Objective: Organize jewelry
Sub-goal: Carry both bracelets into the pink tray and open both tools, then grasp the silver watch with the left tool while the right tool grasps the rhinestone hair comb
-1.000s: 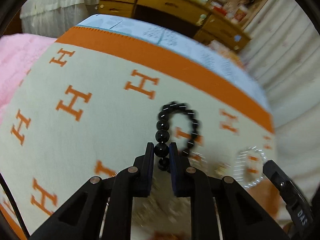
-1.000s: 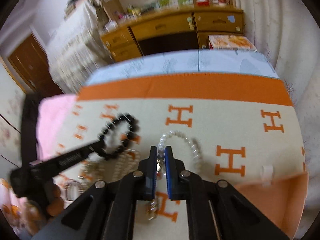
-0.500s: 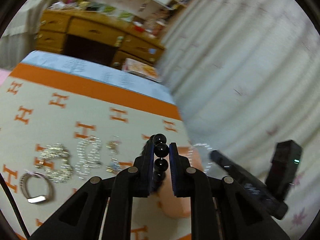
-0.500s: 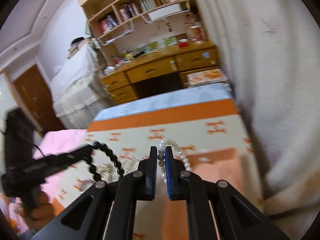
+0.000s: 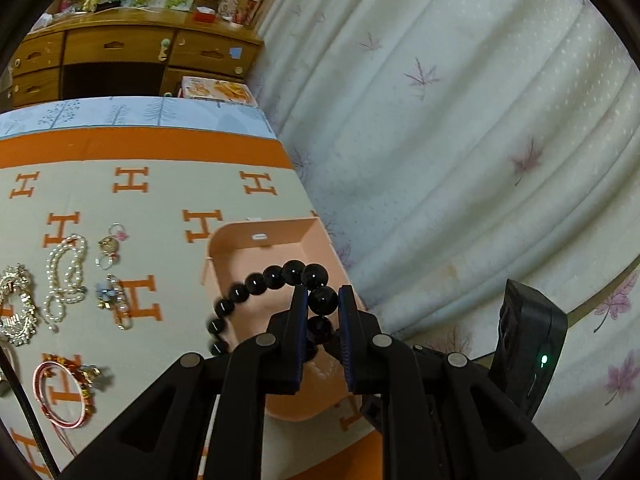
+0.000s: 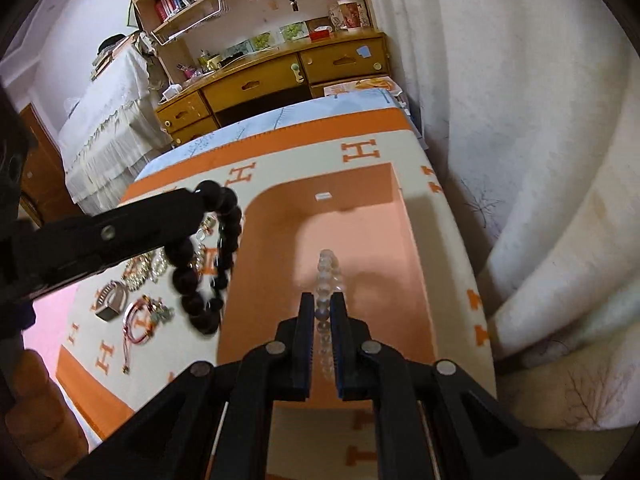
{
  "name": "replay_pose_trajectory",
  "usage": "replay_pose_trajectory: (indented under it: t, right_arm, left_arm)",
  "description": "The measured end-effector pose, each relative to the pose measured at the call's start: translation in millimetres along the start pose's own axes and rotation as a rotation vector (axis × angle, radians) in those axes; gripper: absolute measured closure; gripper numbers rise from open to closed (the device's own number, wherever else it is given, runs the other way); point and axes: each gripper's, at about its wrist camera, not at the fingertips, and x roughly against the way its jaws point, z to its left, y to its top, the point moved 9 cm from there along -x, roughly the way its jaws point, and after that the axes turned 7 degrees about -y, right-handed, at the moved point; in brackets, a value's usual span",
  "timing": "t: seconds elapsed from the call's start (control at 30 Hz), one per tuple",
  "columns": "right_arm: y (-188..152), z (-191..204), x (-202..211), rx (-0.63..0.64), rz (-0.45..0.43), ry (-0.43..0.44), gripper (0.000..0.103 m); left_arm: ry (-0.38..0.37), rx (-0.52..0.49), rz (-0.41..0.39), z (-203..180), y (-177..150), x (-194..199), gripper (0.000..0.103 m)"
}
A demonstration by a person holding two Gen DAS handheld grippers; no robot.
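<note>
**Both grippers hold bracelets at the box**

Left wrist view: the left gripper (image 5: 323,300) is clamped on a black bracelet (image 5: 276,278), which hangs over the peach box (image 5: 256,236). More jewelry (image 5: 66,276) lies on the blanket (image 5: 168,192) to the left.

Right wrist view: the right gripper (image 6: 323,308) is clamped on a clear bracelet (image 6: 327,272) above the box (image 6: 352,192). The left gripper (image 6: 200,204) holds the black bracelet (image 6: 200,280) beside the box's left wall.

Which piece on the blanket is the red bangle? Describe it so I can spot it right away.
On the H-patterned blanket, look left of the peach box at the spread of jewelry. The red bangle lies nearest the camera, below the pearl strand. It alone is a thin red hoop, with a small charm cluster on it.
</note>
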Motion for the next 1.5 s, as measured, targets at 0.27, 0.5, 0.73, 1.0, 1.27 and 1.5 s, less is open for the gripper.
replay_pose_trajectory:
  t: [0.27, 0.5, 0.73, 1.0, 1.27, 1.5]
  right_arm:
    - [-9, -12, 13, -0.020, -0.025, -0.002, 0.089]
    - [-7, -12, 40, 0.008, -0.100, 0.003, 0.059]
    - [6, 4, 83, 0.097, -0.168, 0.032, 0.059]
    - [58, 26, 174, 0.144, -0.315, 0.099, 0.059]
    - [85, 55, 212, 0.161, -0.361, 0.169, 0.059]
    - [91, 89, 178, 0.168, -0.275, 0.222, 0.059]
  left_arm:
    - [0.036, -0.049, 0.015, -19, 4, -13, 0.090]
    - [0.183, 0.002, 0.036, 12, -11, -4, 0.059]
    - [0.338, 0.005, -0.043, 19, -4, 68, 0.032]
    - [0.375, 0.023, -0.184, -11, 49, 177, 0.032]
    - [0.483, -0.028, -0.261, -16, 77, 251, 0.029]
    - [0.554, -0.030, -0.198, 35, 65, 267, 0.028]
